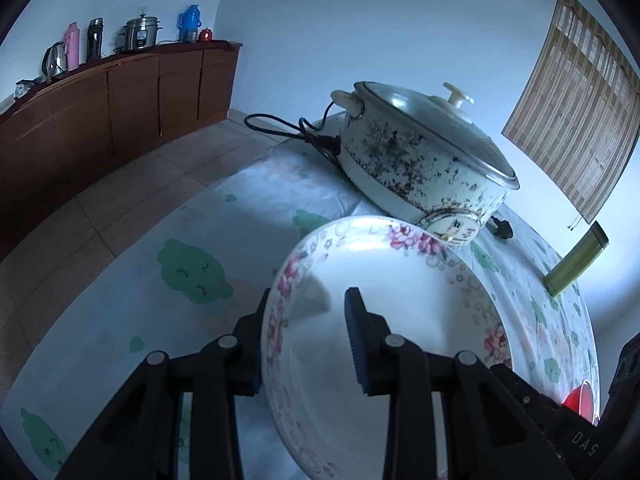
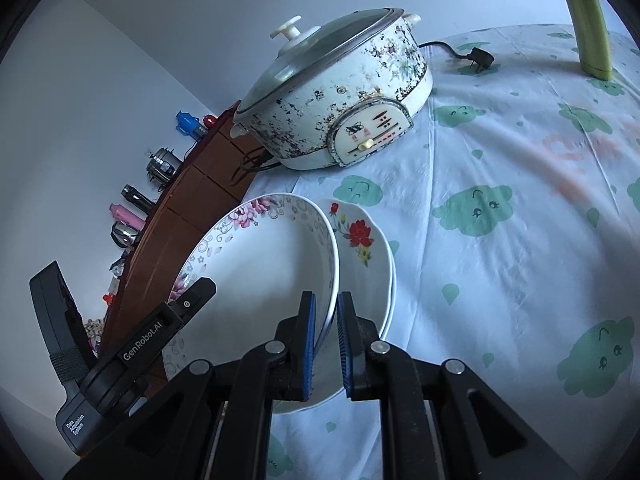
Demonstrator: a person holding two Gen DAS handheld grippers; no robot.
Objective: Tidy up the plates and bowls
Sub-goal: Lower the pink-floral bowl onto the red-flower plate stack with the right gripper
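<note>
Both grippers clamped on one pink-flowered bowl, held tilted beside the electric pot.

Right gripper (image 2: 325,344): blue-padded fingers (image 2: 308,340) close together, pinching the rim of the pink-flowered bowl (image 2: 260,268). Left gripper (image 1: 308,344): fingers (image 1: 354,340) set either side of the same bowl's (image 1: 400,320) opposite wall, one inside and one outside, gripping it. Its body reads "GenRobot.AI" and "Data Acquisition System" in the right wrist view; "DAS" shows on the device at the edge of the left wrist view. A red-flowered plate (image 2: 360,248) sits just behind the bowl, on the pot's near side. The electric pot (image 2: 336,92), lid on, stands on the tablecloth (image 2: 500,280) with green cloud faces; its front panel markings are unreadable. A green cylinder (image 2: 588,20) stands well beyond the pot.
</note>
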